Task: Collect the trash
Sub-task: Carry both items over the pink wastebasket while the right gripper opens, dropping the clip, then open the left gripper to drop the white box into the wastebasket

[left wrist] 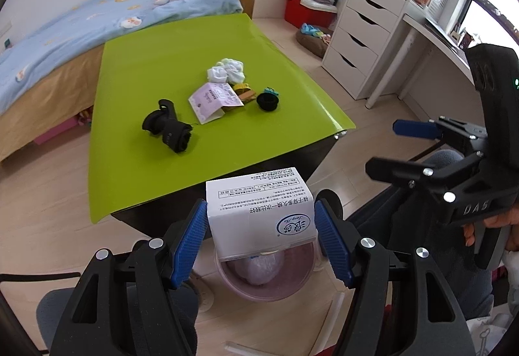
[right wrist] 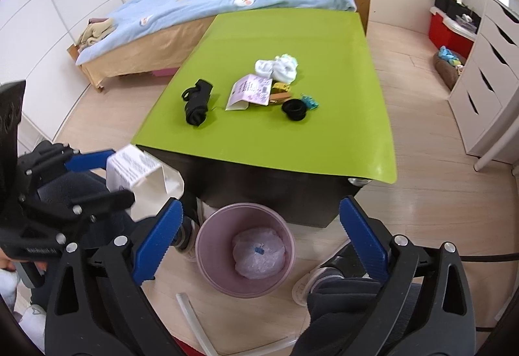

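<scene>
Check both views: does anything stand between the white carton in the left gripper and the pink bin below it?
Nothing visible does. The white carton, held in the left gripper, hangs over the open pink bin, which holds only a crumpled bag.

Left gripper point(left wrist: 261, 239) tilted downward, blue pads point(left wrist: 189, 241) pressed against both sides of a white printed carton point(left wrist: 259, 210), gripped firmly. Right gripper point(right wrist: 259, 245) also angled downward, jaws spread wide, nothing between the pads. A hand point(left wrist: 486, 226) wraps the right gripper's handle; fingertips show at the left gripper's handle too.
</scene>
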### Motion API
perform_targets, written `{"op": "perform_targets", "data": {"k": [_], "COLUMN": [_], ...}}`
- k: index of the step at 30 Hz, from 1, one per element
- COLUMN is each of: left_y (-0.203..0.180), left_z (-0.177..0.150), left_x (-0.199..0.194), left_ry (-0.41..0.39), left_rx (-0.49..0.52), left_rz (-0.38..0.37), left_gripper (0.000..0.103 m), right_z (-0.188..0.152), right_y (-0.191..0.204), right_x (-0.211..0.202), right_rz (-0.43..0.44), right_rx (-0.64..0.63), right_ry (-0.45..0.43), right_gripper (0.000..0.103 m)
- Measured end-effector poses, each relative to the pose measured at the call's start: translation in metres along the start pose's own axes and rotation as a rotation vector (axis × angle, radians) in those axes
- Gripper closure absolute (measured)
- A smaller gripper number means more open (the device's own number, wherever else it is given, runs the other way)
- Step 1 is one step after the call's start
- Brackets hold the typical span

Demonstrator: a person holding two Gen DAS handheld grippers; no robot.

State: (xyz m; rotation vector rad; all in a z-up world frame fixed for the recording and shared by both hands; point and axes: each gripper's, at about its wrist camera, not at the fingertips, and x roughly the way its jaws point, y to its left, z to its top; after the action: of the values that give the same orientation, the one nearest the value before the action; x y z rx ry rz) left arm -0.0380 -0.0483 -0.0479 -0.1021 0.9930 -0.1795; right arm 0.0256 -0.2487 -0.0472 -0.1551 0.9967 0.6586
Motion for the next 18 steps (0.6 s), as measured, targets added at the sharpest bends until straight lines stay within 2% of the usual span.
{"op": "perform_targets", "data": {"k": [7, 9, 10, 11, 18], "left_y": [-0.013, -0.014, -0.015, -0.014, -0.005], "left_z": [0.001, 0.002, 0.002, 0.002, 0.003], "left_x": [0.004, 0.006, 0.006, 0.006, 0.008], "left_ry": [0.013, 0.014, 0.010, 0.001, 0.012], "left_rx": [0.039, 0.038, 0.034, 0.027, -0.016], "left_rz": [-0.030, -0.037, -0.044, -0.051, -0.005], "left_gripper": [0.037, 0.028, 0.016, 0.013, 0.009], "right_z": [0.001, 0.002, 0.002, 0.002, 0.001], "right_y": [-0.014, -0.016, -0.018, -0.019, -0.017], "right_x": [-0.012, -0.014, -0.015, -0.015, -0.013], "right_rz": [-0.018, -0.017, -0.017, -0.015, -0.013], "right_rx": [0.049, 0.059, 0.064, 0.066, 0.063], "right_ry": [-0.040, -0.048, -0.049, -0.049, -0.049], "right_gripper": [0.007, 0.007, 0.007, 0.006, 0.005]}}
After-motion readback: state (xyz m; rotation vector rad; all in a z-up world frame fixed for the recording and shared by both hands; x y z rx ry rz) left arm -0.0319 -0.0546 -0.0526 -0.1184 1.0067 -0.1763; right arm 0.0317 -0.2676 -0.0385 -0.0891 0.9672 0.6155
